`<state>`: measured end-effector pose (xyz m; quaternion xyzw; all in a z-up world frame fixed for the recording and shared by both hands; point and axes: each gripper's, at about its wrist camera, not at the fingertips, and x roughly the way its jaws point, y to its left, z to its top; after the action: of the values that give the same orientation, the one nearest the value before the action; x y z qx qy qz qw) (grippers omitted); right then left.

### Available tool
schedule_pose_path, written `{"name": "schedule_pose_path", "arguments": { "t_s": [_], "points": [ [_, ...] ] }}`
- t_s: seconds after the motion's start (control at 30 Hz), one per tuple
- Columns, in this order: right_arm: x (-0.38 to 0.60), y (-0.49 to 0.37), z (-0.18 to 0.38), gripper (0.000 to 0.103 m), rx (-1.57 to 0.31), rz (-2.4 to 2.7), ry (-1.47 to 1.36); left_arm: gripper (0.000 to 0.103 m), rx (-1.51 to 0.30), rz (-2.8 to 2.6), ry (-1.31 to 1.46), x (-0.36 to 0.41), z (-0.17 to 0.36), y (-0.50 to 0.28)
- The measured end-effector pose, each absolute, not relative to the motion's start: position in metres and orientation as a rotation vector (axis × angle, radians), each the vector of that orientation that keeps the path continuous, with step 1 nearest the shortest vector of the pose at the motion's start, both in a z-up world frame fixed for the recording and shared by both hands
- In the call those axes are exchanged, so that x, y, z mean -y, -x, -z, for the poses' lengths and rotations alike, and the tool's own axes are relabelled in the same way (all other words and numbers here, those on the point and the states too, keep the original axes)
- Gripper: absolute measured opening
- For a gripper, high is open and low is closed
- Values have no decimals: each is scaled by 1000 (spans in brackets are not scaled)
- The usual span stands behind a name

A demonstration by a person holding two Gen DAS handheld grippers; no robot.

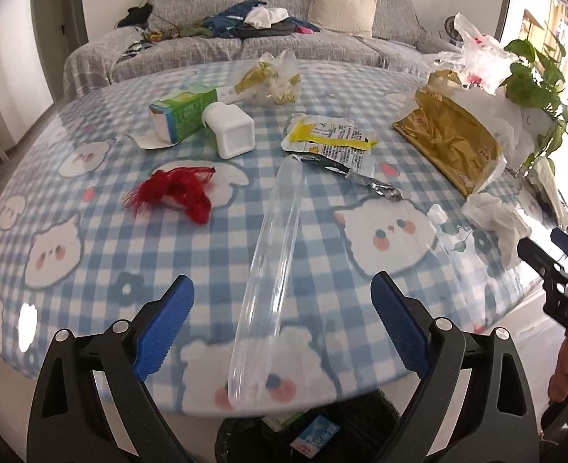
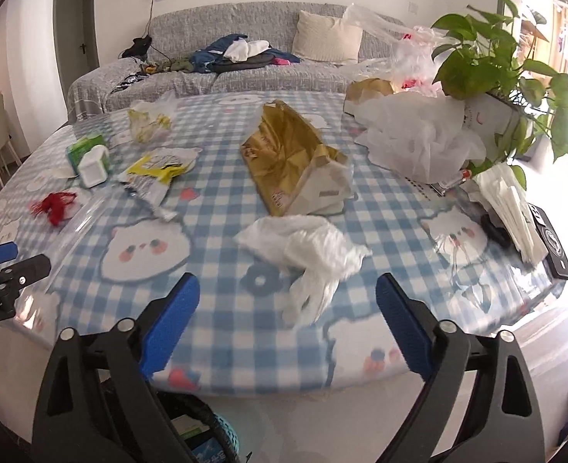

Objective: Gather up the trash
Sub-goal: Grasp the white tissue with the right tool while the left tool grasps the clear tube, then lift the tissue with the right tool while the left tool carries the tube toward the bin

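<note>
From the left wrist, the left gripper [image 1: 280, 324] stood wide and empty over a clear tube [image 1: 268, 270]; a carton [image 1: 180, 114] and red yarn [image 1: 180, 193] lay on the table [image 1: 91, 262], and the bin [image 1: 315, 436] below held a few bits.

From the right wrist, the right gripper [image 2: 288, 320] gaped, empty, near a tissue [image 2: 307, 254]; most of the job remained, I judged.

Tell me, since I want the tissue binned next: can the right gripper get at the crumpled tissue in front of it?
Probably yes. The right gripper is open, the tissue lies just beyond its fingers on bare tablecloth, and nothing sits between them.
</note>
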<state>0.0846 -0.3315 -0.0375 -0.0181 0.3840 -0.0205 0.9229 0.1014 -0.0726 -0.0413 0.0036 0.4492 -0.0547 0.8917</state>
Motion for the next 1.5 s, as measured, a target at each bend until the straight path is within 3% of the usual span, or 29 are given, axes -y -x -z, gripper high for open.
{"name": "schedule_pose_path", "arguments": {
  "t_s": [0.37,0.63,0.77,0.93,1.03,1.23,1.5],
  "points": [
    [348,-135,51,68,-844,46,13,83,-1007,90,-20,77,57,-144],
    [351,-152,65,49,-910,63,19,67,-1049,90,-61,90,68,-164],
    [354,-156,72,42,-935,65,15,59,-1059,81,-72,94,72,-167],
    [351,-157,74,29,-942,58,14,35,-1057,90,-81,97,71,-167],
    [348,-157,76,25,-949,59,21,26,-1059,83,-82,97,70,-166],
    [345,-156,76,12,-950,57,23,25,-1054,96,-51,94,69,-162],
    [345,-155,74,11,-948,55,20,25,-1053,95,-38,92,69,-159]
  ]
}}
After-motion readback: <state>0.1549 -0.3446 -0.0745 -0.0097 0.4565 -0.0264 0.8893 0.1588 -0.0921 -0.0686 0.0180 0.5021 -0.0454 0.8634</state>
